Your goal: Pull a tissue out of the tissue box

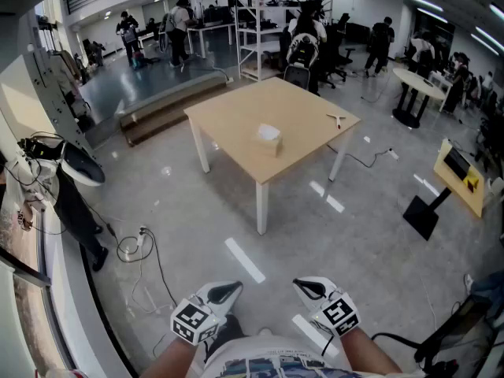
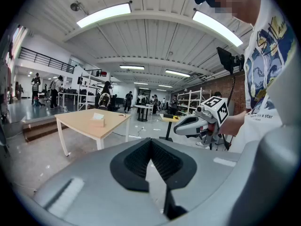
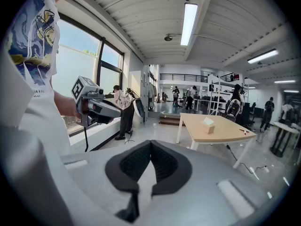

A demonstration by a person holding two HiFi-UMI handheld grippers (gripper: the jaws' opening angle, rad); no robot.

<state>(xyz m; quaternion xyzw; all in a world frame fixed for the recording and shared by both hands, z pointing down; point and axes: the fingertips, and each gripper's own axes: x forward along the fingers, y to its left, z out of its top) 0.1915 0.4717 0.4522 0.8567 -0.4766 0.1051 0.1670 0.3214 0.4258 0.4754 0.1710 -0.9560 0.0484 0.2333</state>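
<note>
A light wooden table (image 1: 236,120) stands mid-floor. Well short of the table, the left gripper (image 1: 226,291) and right gripper (image 1: 307,287) hang side by side, jaws together, empty. Near the table's middle sits the tissue box (image 1: 268,142), white tissue (image 1: 268,131) on top.

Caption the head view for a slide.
Left tongs and right tongs shut, empty, well short of tissue box on table.

Table (image 1: 236,116) matt wood top, smooth painted legs; floor (image 1: 197,211) glossy, smooth; tissue (image 1: 268,131) paper; tissue box (image 1: 268,145) matt
</note>
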